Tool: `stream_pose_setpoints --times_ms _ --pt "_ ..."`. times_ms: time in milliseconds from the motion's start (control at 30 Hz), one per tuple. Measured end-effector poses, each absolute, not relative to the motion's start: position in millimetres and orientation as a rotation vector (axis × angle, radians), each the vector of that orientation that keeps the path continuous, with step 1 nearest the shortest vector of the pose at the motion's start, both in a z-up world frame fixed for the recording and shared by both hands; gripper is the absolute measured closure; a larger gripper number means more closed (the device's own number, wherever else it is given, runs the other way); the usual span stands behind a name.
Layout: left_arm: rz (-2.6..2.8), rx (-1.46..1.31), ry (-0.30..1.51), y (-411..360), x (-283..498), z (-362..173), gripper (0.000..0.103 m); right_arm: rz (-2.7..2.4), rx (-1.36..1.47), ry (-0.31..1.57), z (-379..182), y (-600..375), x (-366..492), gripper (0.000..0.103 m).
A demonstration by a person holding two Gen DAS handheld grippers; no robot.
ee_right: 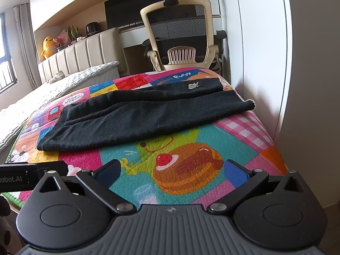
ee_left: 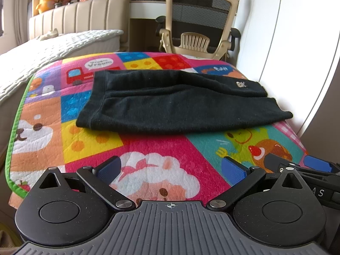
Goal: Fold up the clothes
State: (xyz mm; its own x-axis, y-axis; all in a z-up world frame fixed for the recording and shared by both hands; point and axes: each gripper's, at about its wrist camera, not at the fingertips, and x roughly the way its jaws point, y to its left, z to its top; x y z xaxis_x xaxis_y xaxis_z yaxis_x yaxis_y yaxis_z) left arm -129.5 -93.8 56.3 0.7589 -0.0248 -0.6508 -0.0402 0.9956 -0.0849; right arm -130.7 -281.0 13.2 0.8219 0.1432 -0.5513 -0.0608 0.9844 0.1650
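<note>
On quilted mat [ee_left: 148, 148], folded black knit garment [ee_left: 170, 104]

Both my cameras sit low over the near edge of the colourful play mat [ee_left: 148, 148], looking forward along my open fingers toward the office chair [ee_left: 199, 19]. My left view stands further left, my right view nearer the white wall [ee_right: 265, 42]. Both share the black garment [ee_left: 170, 104], well ahead, and each catches the other gripper's edge.
</note>
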Motion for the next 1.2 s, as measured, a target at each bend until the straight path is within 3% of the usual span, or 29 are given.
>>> stream_pose_setpoints --times_ms 1200 --pt "0.008 -0.065 0.74 -95.1 -126.7 48.7 0.0 0.113 0.114 0.578 15.7 -277.8 -133.2 0.0"
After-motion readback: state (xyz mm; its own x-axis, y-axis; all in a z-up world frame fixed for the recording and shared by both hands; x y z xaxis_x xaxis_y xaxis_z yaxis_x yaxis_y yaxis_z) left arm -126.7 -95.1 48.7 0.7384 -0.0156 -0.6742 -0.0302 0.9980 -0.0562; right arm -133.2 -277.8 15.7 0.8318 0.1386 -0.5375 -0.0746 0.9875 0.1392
